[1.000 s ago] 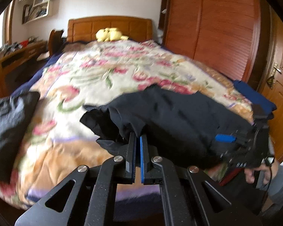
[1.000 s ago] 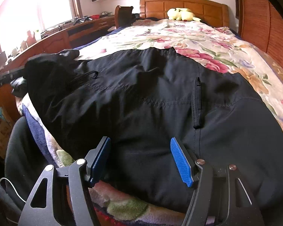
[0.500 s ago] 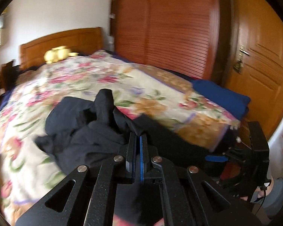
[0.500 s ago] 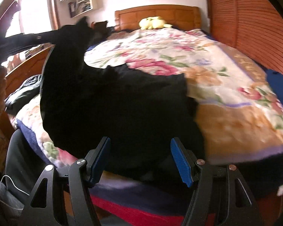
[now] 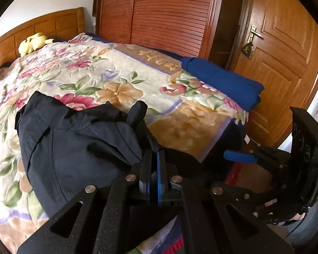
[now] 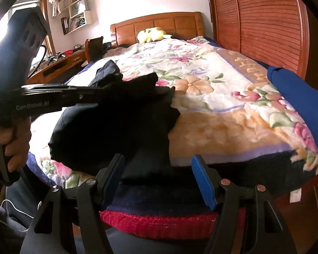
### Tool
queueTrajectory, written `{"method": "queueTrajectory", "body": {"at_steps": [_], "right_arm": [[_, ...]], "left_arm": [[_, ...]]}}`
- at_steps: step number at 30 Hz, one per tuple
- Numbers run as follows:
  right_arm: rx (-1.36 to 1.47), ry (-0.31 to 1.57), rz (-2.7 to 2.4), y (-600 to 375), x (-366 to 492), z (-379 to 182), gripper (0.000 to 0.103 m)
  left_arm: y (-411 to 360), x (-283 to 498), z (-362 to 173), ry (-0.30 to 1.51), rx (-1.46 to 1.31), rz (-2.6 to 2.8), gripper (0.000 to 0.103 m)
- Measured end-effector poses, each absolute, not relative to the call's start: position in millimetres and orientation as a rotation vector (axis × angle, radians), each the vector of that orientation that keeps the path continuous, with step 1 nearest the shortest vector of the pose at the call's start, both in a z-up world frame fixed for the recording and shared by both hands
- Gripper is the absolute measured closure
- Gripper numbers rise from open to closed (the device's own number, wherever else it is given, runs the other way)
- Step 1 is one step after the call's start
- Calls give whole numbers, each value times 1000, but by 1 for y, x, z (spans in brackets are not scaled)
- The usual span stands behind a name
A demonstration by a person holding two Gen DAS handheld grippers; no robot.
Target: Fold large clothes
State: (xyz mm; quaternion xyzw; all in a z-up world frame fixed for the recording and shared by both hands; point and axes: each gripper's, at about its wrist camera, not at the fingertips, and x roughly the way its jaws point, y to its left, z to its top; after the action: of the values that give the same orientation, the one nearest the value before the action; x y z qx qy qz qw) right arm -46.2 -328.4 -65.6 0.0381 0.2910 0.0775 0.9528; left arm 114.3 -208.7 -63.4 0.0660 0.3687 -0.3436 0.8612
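Observation:
A black garment (image 5: 74, 144) lies bunched on the floral blanket (image 5: 120, 72) near the bed's foot. My left gripper (image 5: 153, 156) is shut on a fold of its fabric, which puckers up just beyond the tips. In the right wrist view the same garment (image 6: 116, 122) is a dark heap, and the left gripper (image 6: 91, 94) reaches into it from the left, held by a hand (image 6: 12, 141). My right gripper (image 6: 159, 175) stands open at the bed's edge. A flap of the garment hangs between its blue pads (image 6: 203, 180), which do not touch it.
A folded blue cloth (image 5: 222, 82) lies on the bed's right corner. A yellow plush toy (image 5: 32, 43) sits by the headboard. Slatted wardrobe doors (image 5: 169, 10) and a wooden door (image 5: 282, 53) stand to the right; a desk (image 6: 59, 65) runs along the left.
The left gripper has swung to the right, dragging the black fabric with it; the garment went from spread wide to a bunched heap. The right gripper also shifted right and stayed open.

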Motion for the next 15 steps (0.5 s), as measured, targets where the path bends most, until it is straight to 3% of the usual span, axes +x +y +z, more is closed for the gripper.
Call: {"method": "queueTrajectory", "body": {"at_steps": [2, 7, 15], "right_arm": [[81, 584, 157, -327, -47, -62, 35], [79, 563, 154, -326, -45, -56, 35], [38, 519, 168, -318, -38, -28, 35]], "left_arm": [[-206, 112, -57, 773, 143, -717, 99], [-185, 100, -28, 710, 122, -739, 75], [-128, 88, -1, 629, 98, -652, 71]]}}
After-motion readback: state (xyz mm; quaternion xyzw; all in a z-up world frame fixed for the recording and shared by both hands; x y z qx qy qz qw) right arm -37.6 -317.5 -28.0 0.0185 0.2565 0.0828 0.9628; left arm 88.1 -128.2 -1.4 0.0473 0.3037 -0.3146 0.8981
